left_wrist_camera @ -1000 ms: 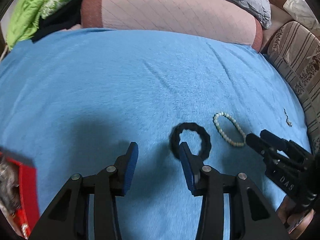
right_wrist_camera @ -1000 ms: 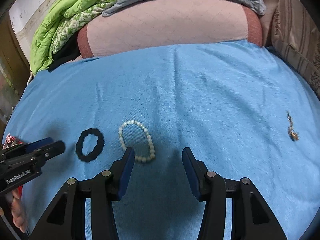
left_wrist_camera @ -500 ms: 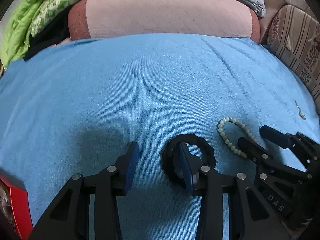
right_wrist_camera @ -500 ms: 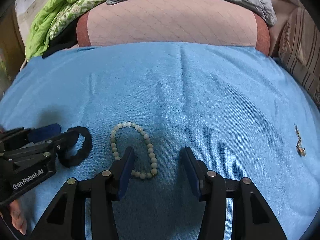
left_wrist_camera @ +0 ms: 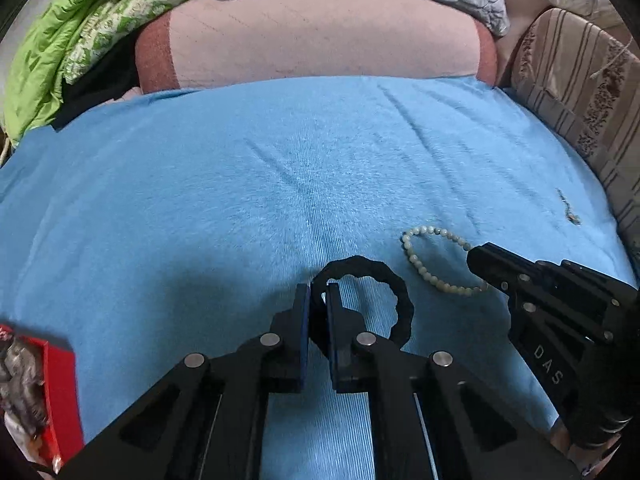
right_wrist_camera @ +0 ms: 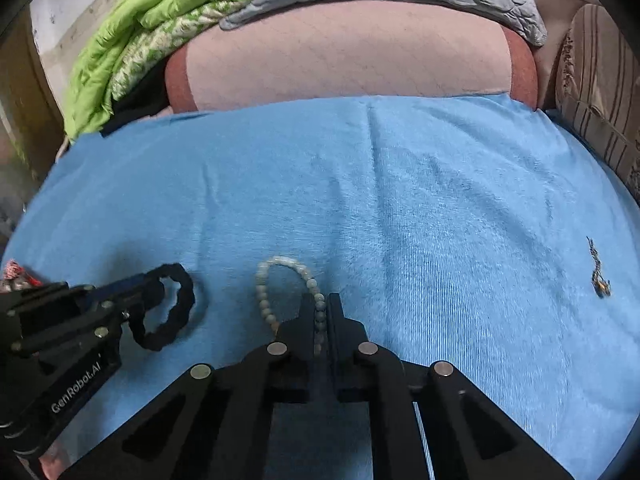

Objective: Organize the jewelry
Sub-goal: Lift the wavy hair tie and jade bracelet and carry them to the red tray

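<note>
Left tongs (left_wrist_camera: 318,312) just closed, clamped on black ring bracelet (left_wrist_camera: 396,300); right tongs (right_wrist_camera: 320,320) just closed, gripping pale bead bracelet (right_wrist_camera: 264,292); both pieces on blue bedspread (left_wrist_camera: 240,184); pickup secured, lift toward red box (left_wrist_camera: 60,392) presumably next

Both hand-held grippers have just been closing. Left hand-held gripper (left_wrist_camera: 318,292): jaws were apart w/ the black wavy ring-shaped bracelet (left_wrist_camera: 400,312) round the right finger only; now clamped on the ring's left rim, nothing else btwn them. Ring's far side looks tilted up off the blue towel-like bed cover (left_wrist_camera: 280,184), shadow under it in right wrist view; it lay flat before. Right hand-held gripper (right_wrist_camera: 320,300): jaws had straddled the near right part of the pale green beaded bracelet (right_wrist_camera: 264,292); now pinched on that strand. Bead loop has narrowed from round to a long oval.
</note>
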Available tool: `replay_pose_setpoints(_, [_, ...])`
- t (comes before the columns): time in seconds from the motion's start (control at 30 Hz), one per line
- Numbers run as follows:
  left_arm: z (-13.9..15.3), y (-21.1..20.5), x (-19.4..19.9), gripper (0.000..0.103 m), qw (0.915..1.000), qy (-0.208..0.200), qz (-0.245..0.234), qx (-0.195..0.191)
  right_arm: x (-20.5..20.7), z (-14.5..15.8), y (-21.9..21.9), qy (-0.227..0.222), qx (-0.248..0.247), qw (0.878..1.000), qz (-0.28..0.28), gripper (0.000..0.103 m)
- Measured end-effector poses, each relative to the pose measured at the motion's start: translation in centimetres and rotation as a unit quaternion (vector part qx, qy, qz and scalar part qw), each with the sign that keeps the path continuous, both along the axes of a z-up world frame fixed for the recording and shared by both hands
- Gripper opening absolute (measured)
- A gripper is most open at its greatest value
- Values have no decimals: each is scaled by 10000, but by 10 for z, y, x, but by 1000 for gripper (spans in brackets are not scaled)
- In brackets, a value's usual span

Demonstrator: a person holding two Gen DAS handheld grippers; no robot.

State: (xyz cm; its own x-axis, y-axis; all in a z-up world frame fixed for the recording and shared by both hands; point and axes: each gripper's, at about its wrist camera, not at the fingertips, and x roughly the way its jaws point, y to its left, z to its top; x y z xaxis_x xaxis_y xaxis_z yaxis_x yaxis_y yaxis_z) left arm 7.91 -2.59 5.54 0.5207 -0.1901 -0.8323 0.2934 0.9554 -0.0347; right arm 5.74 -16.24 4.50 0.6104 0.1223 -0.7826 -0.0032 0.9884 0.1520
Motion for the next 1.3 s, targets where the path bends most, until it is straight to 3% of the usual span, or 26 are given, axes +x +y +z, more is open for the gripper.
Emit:
replay_pose_setpoints(0.43, [60,37,-90,7,9986,-425,171,-262,-85,62,32,-467,43,9987,197,7])
replay_pose_setpoints(0.93, [91,85,-191,7,9952,-832,493,-152,-182,83,83,-511,33,9976,475,7])
replay_pose_setpoints(1.3, [100,124,-235,8,9914,-967,880,-96,-228,97,130,-634,-47,9941,881,7])
